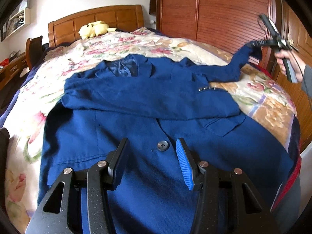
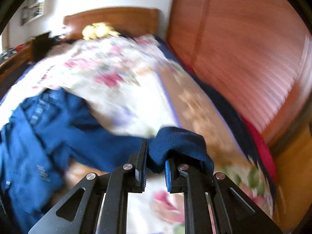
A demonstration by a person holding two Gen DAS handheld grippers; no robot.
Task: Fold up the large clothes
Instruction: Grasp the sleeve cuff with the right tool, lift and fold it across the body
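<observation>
Behind the blue jacket (image 1: pixel 148 97), yellow plush toy (image 1: pixel 95 29) (on floral bedspread (image 1: pixel 120 44))

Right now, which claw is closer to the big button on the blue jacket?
Left. The left claw hovers open right over the button; the right claw is far off, gripping the jacket's sleeve.

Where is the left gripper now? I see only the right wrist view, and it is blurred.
Observer: The left gripper hangs open above the front of the blue jacket, beside its dark button, and holds nothing.
Operator: My right gripper is shut on the sleeve. Is the sleeve off the bed?
Observer: Yes. In the left wrist view it rises from the jacket up to the gripper, clear of the floral bedspread.
Operator: And the other sleeve?
Observer: The other sleeve lies folded across the chest.
</observation>
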